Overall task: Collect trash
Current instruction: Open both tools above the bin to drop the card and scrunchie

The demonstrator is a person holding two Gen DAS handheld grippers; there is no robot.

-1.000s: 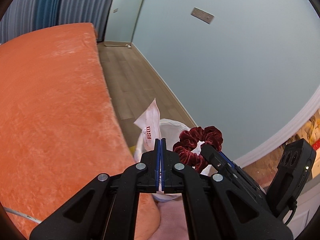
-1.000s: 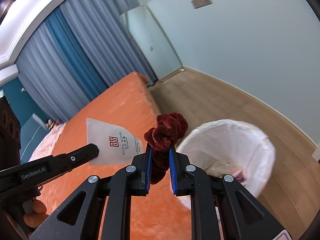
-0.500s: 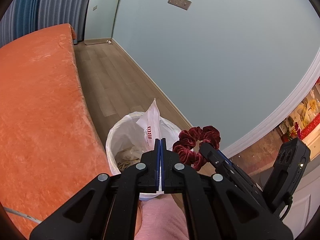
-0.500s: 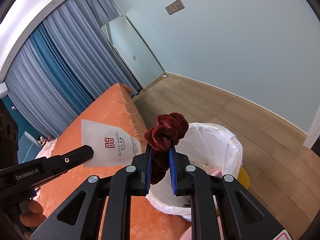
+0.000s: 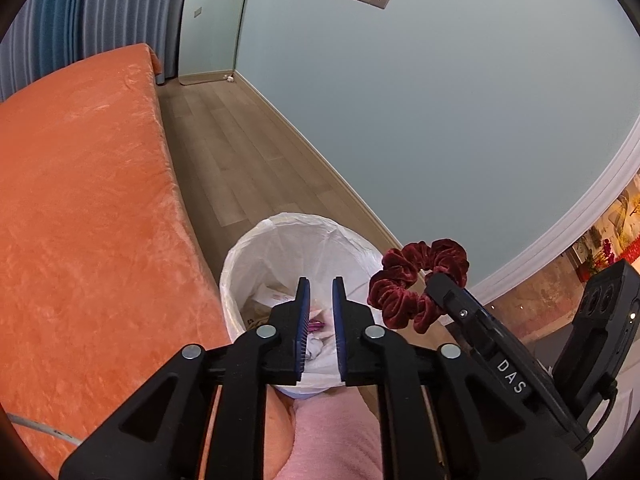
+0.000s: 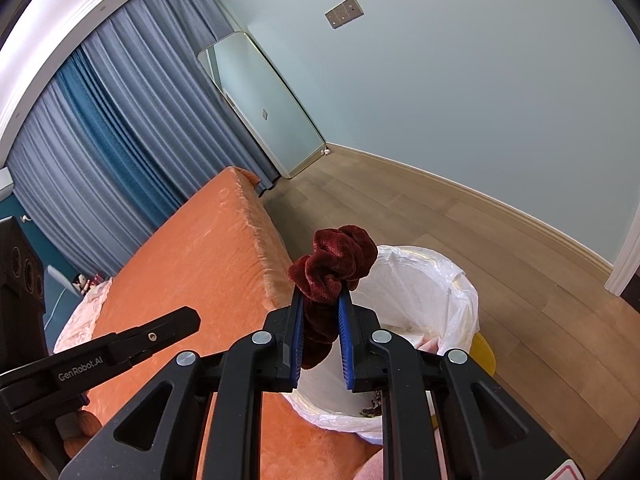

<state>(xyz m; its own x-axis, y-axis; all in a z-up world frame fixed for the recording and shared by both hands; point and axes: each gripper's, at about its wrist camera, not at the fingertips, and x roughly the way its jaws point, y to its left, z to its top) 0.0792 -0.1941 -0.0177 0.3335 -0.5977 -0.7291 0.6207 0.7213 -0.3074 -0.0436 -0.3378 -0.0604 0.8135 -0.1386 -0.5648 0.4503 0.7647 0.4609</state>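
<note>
A bin lined with a white bag (image 5: 320,236) stands on the floor beside the orange bed; it also shows in the right wrist view (image 6: 440,280). My left gripper (image 5: 319,312) is open and empty, right above the bin's mouth. Paper scraps and other trash (image 5: 276,296) lie inside the bin. My right gripper (image 6: 322,320) is shut on a dark red velvet scrunchie (image 6: 336,264), held over the bin's near rim. The scrunchie also shows in the left wrist view (image 5: 412,284), at the bin's right edge.
The orange bed (image 5: 80,208) fills the left side. Wooden floor (image 5: 248,152) runs between the bed and a pale blue wall. A mirror (image 6: 264,104) leans against the wall by grey-blue curtains (image 6: 120,128). Something yellow (image 6: 486,354) sits behind the bin.
My left gripper has opened and the white paper packet it held is gone from it. Both grippers have moved over the bin. The right gripper still holds the scrunchie.
</note>
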